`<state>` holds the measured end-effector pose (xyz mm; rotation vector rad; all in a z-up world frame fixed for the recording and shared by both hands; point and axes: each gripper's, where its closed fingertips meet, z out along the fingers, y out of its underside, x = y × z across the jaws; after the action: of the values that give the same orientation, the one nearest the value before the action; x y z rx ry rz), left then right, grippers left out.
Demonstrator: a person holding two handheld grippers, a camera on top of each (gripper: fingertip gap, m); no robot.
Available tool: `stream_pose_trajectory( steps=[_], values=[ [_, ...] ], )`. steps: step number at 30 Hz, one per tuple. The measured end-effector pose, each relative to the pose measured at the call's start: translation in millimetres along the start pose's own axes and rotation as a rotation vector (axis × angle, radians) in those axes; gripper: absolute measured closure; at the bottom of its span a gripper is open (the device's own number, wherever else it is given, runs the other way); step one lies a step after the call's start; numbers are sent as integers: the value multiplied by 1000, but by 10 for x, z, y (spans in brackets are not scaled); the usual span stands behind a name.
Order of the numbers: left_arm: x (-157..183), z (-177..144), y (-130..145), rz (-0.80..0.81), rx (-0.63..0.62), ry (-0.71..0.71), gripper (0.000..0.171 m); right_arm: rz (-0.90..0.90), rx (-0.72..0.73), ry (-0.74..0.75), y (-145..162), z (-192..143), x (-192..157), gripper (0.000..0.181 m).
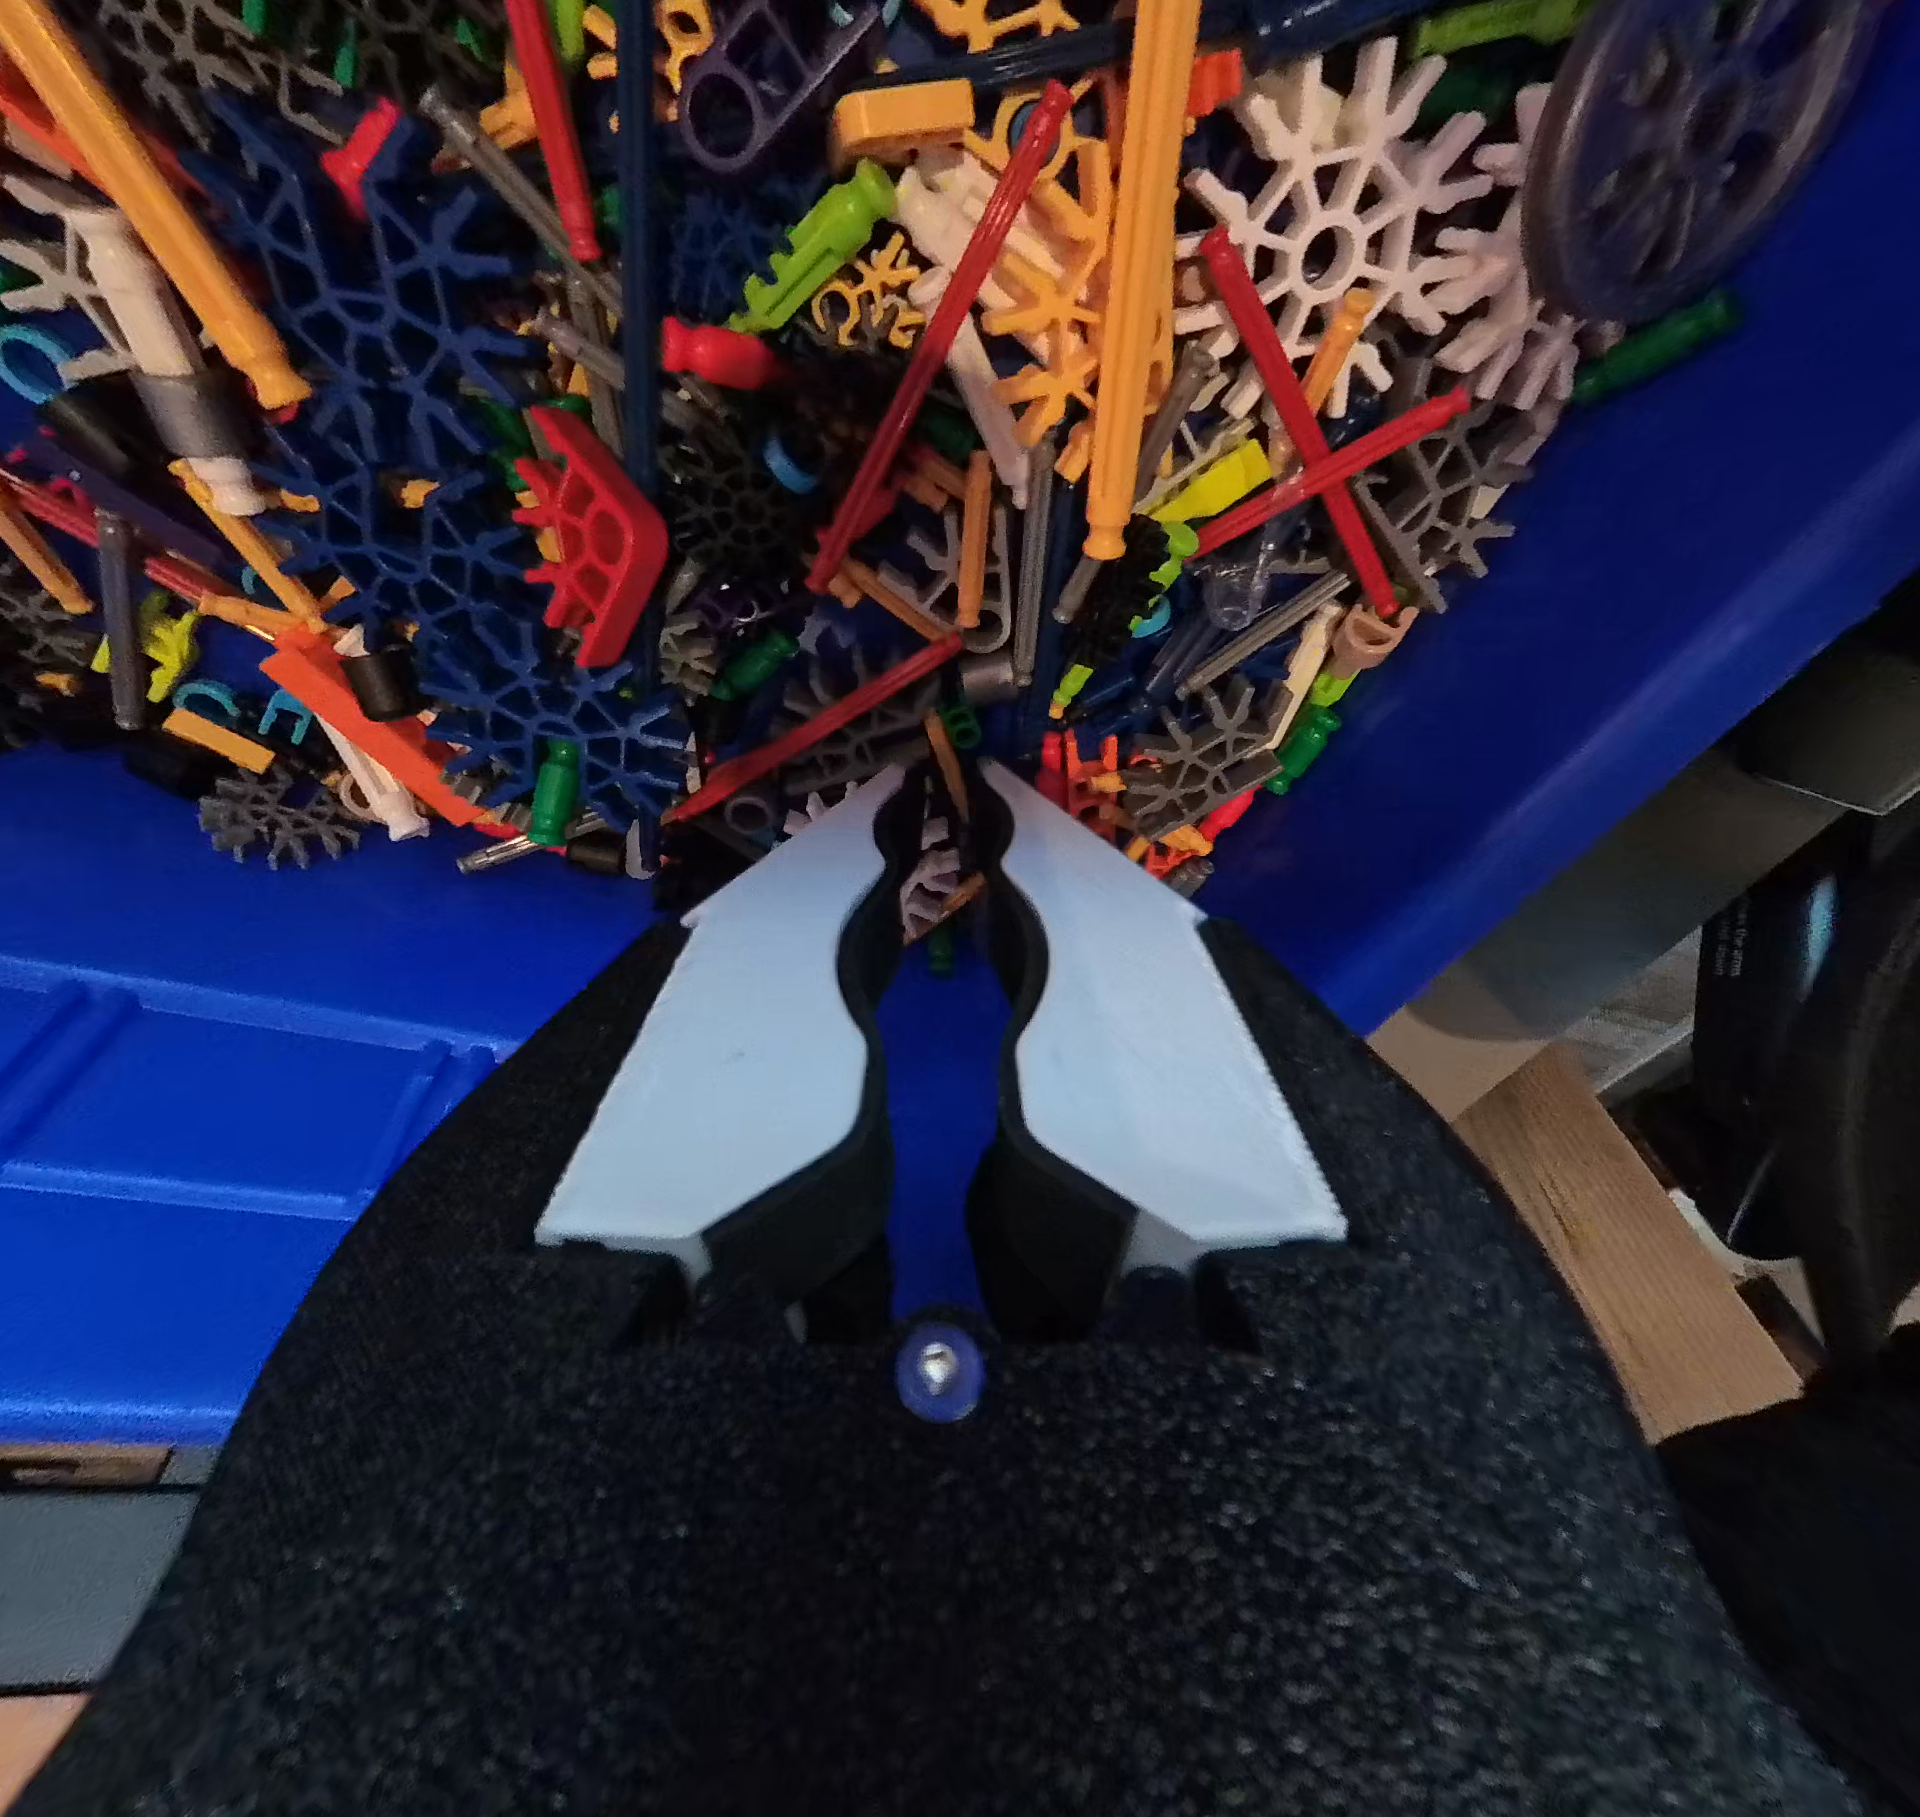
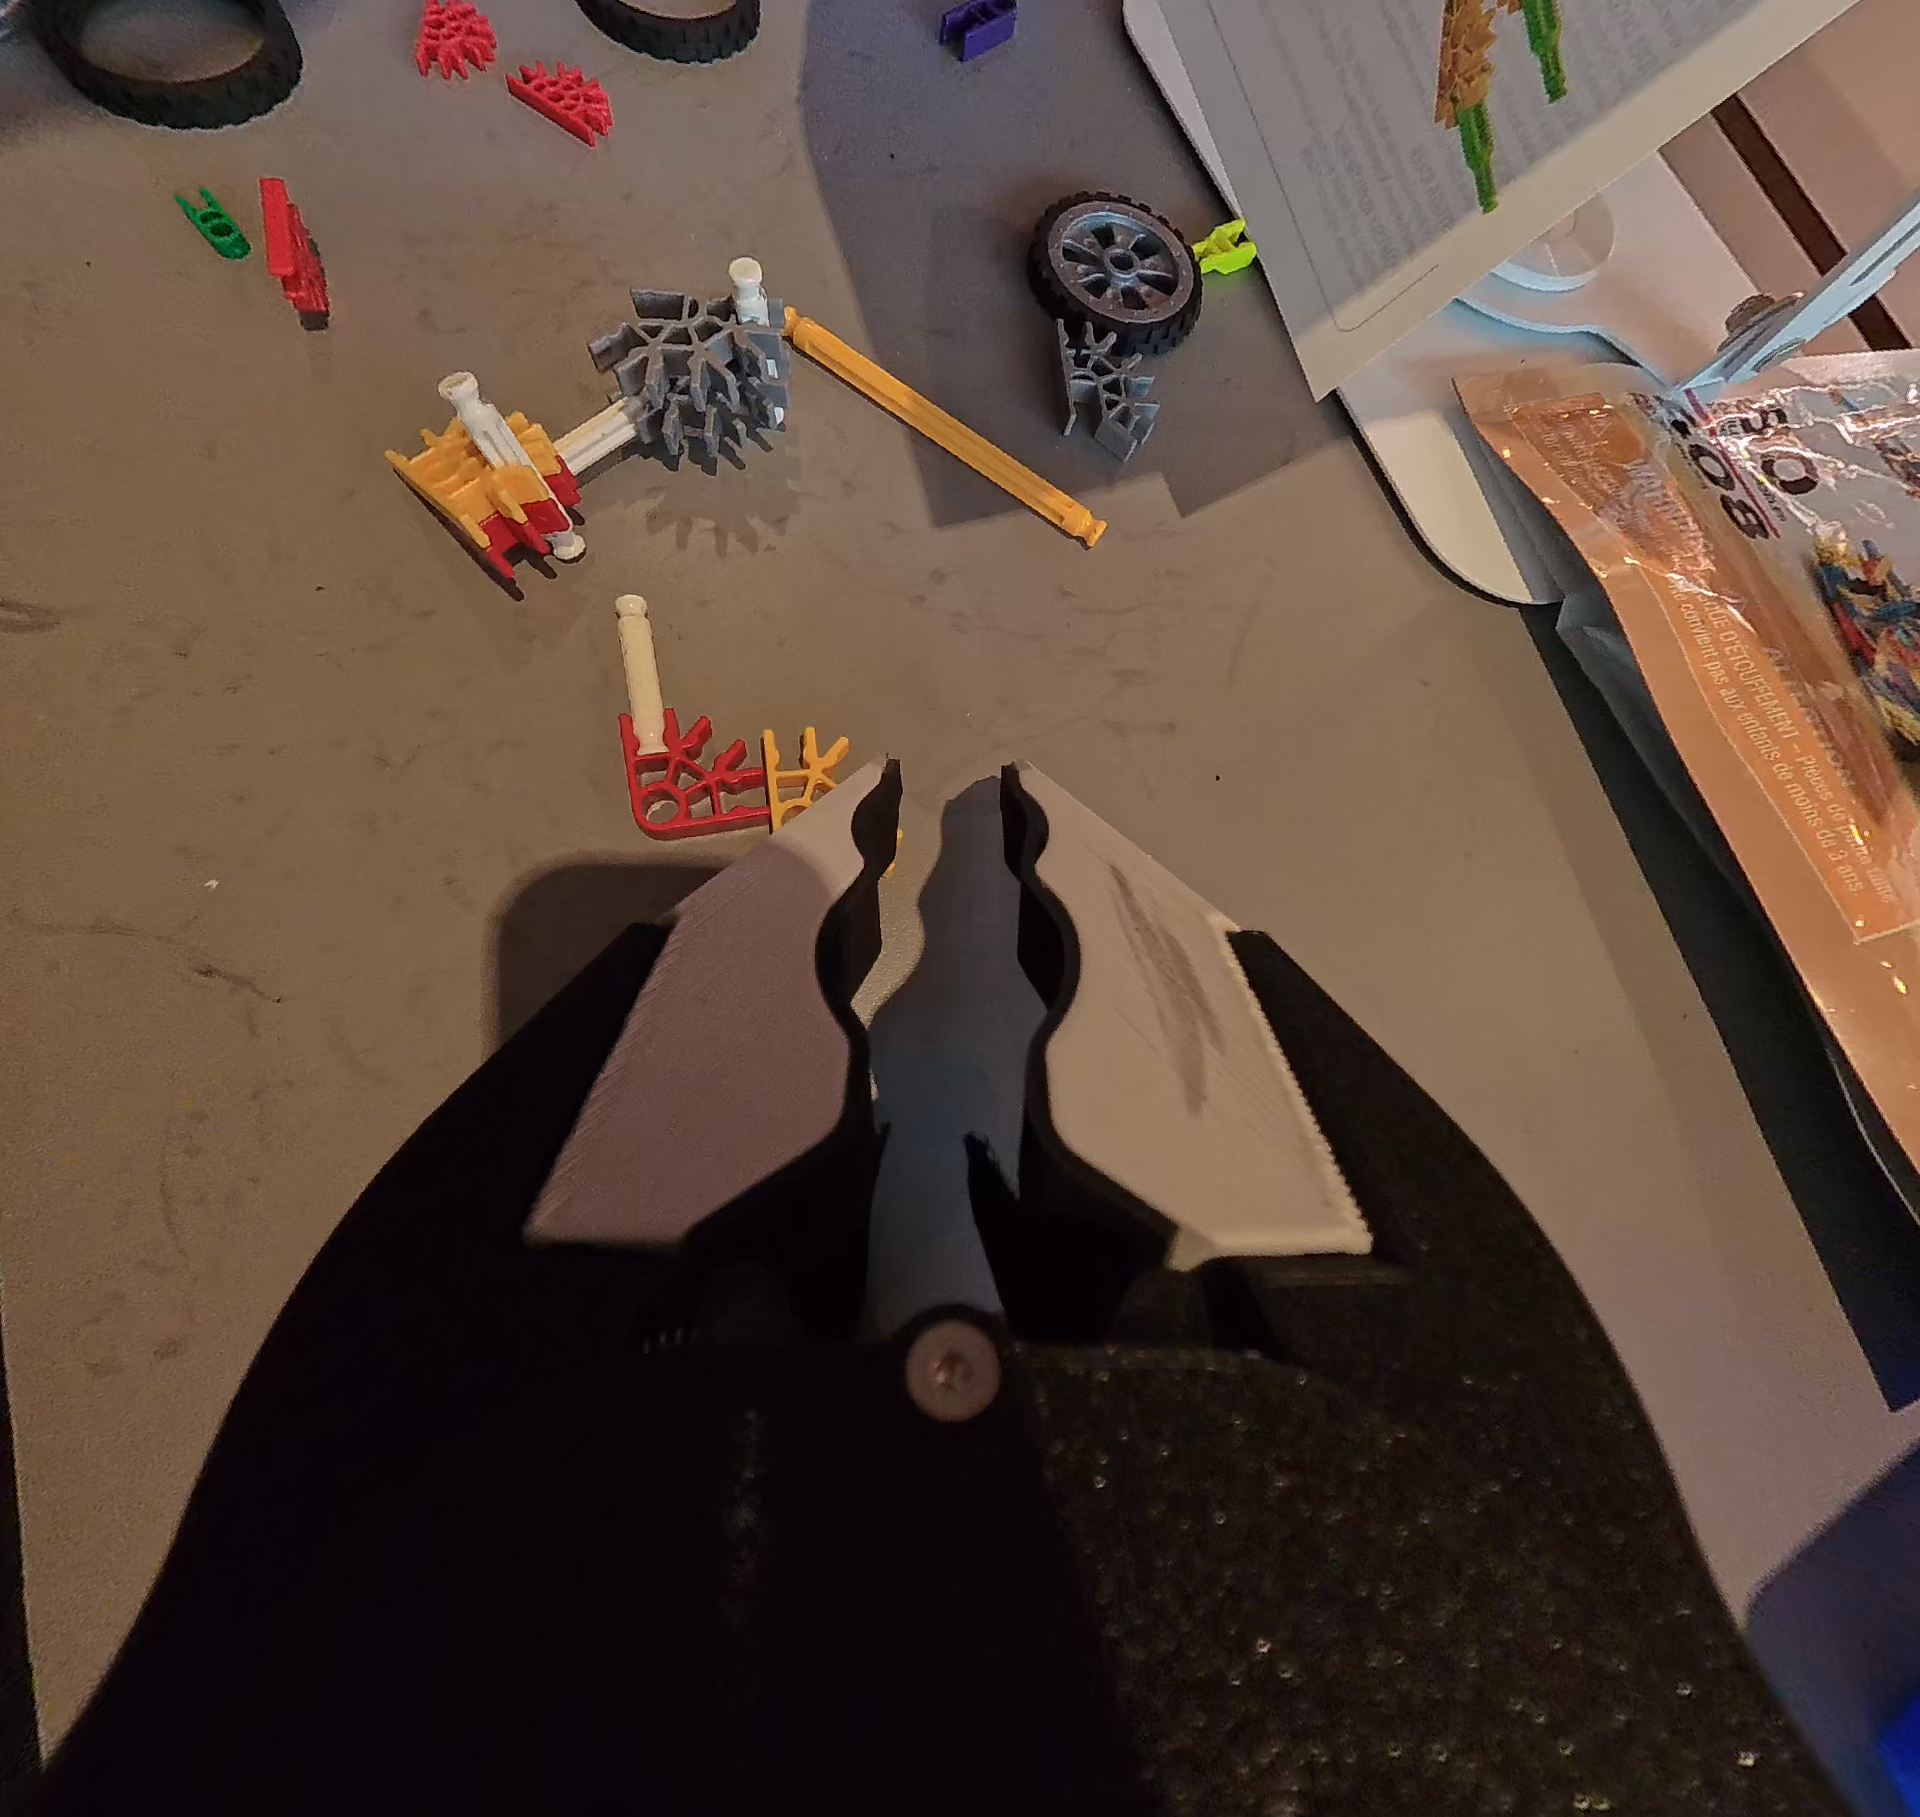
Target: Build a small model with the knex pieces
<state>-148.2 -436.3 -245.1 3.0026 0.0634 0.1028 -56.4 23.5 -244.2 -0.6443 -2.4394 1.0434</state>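
Observation:
My left gripper [image 1: 940, 770] dips its tips into a pile of plastic construction rods and connectors [image 1: 831, 417] inside a blue bin [image 1: 312, 936]. Its jaws stand a narrow gap apart with small pieces [image 1: 932, 884] between them; I cannot tell whether they pinch any. My right gripper [image 2: 951, 770] hovers over a grey table [image 2: 312, 936], slightly open and empty. Just left of its tips lie a red corner connector [image 2: 675, 791] with a white rod [image 2: 636, 671] and a yellow connector [image 2: 805, 770] joined on.
On the table lie a small assembly of grey connectors [image 2: 696, 375], a yellow rod [image 2: 935, 422], a wheel [image 2: 1117, 276], two black tyres [image 2: 171, 32], and loose red connectors [image 2: 561, 100]. A booklet [image 2: 1455, 105] and a plastic bag [image 2: 1714, 624] are on the right. In the bin, a wheel [image 1: 1704, 105] lies far right. Tip to tip, the grippers are about 45 cm apart. Between my right fingertips and the yellow rod [image 2: 935, 422] there is roughly 9 cm.

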Motion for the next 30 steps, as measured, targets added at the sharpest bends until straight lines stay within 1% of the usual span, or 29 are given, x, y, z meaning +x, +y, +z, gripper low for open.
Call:
stream_pose_trajectory(
  steps=[6,8,10,14,15,17,21,22,27,29,30],
  values=[
    [75,6,-31,-2,12,27,164,0,0,-1,0,-1,-2,162],
    [29,16,-23,-10,0,-9,169,1,0,-2,1,-1,-3,162],
    [31,18,-23,-16,-1,-14,170,1,0,-1,2,-1,-4,162],
    [37,10,15,-27,-18,-24,165,2,-1,-3,5,-5,-8,162],
    [45,-4,36,-29,-32,-30,165,4,-1,-4,6,-6,-9,162],
    [27,-33,19,-22,-34,-64,162,5,-1,-4,7,-7,-9,162],
    [12,19,40,-25,-57,-59,162,5,-1,-5,8,-6,-10,162],
    [-2,28,54,-27,-65,-65,159,4,-1,-4,8,-7,-10,162],
    [24,48,-3,-32,-34,-35,163,5,-1,-5,8,-6,-11,162],
    [-6,53,0,-54,-33,-36,169,5,-1,-5,8,-6,-12,162],
    [-6,53,-3,-53,-28,-30,169,4,-1,-5,7,-6,-12,162]
  ],
)
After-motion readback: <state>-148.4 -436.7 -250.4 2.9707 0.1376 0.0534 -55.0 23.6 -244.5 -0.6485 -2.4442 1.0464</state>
